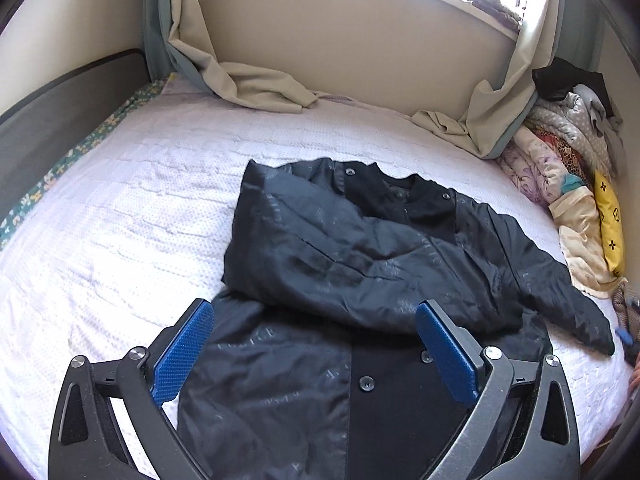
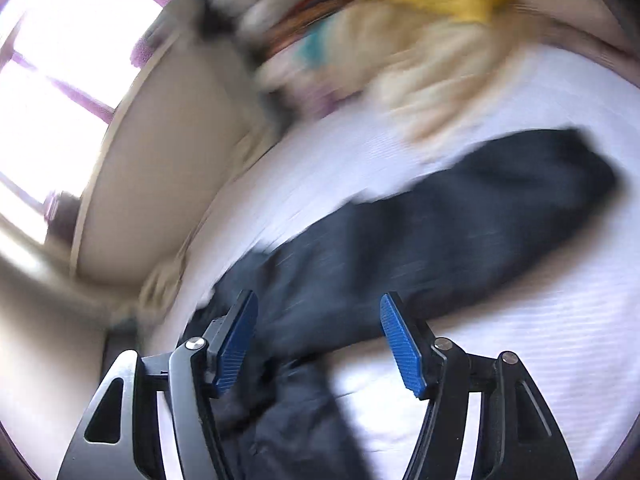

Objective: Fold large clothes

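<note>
A large black button-front jacket (image 1: 360,264) lies on the white bedcover (image 1: 132,208). Its left sleeve is folded across the chest and its right sleeve (image 1: 560,292) stretches out toward the right. My left gripper (image 1: 316,316) is open and empty, hovering over the jacket's lower front. My right gripper (image 2: 318,312) is open and empty above the outstretched sleeve (image 2: 440,224); that view is motion-blurred. A small blue part of the right gripper shows at the right edge of the left wrist view (image 1: 624,336).
A pile of mixed clothes and a yellow cushion (image 1: 608,220) sits at the bed's right side, also showing in the right wrist view (image 2: 400,40). Beige curtains (image 1: 256,84) drape onto the bed's far edge under a window. A dark headboard (image 1: 60,120) is at left.
</note>
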{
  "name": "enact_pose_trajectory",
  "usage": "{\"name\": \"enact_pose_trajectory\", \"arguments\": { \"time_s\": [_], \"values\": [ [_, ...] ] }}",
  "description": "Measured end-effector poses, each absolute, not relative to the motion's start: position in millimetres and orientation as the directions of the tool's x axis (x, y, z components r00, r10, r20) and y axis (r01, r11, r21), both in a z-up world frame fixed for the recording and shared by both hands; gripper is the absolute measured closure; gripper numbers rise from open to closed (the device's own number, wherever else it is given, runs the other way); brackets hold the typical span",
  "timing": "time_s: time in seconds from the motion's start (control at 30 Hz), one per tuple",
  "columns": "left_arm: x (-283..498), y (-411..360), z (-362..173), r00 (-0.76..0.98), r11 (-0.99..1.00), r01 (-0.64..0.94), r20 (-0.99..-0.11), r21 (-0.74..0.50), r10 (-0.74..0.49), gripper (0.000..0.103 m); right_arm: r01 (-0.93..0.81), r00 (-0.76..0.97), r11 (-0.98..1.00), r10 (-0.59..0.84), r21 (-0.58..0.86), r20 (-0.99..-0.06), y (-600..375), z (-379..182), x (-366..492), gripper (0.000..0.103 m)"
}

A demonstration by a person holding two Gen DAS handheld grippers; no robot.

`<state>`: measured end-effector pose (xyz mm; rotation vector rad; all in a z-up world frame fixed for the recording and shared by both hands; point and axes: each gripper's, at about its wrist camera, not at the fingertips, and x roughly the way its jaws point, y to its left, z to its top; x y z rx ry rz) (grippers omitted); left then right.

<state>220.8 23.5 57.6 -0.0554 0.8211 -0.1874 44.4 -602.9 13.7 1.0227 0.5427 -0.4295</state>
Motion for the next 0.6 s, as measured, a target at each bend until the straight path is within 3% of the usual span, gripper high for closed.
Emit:
{"name": "enact_pose_trajectory", "arguments": {
  "time_s": [0.1, 0.27, 0.6],
  "values": [
    [224, 16, 52, 0.654, 0.982, 0.145, -0.733, -0.12, -0.186, 0.0, 0.641, 0.763, 0.303, -0.154, 0.705, -0.627, -646, -8, 1, 0.039],
    [228, -3, 44, 0.628, 0.976, 0.166, -0.748, -0.144, -0.217, 0.0, 0.612, 0.789, 0.077, -0.132, 0.787, -0.601, -684, -47, -41, 0.039],
    [226, -27, 31, 0.625, 0.976, 0.212, -0.76, -0.055, -0.179, 0.0, 0.592, 0.806, 0.083, -0.099, 0.802, -0.584, -694, -76, -10, 0.039]
  ]
}}
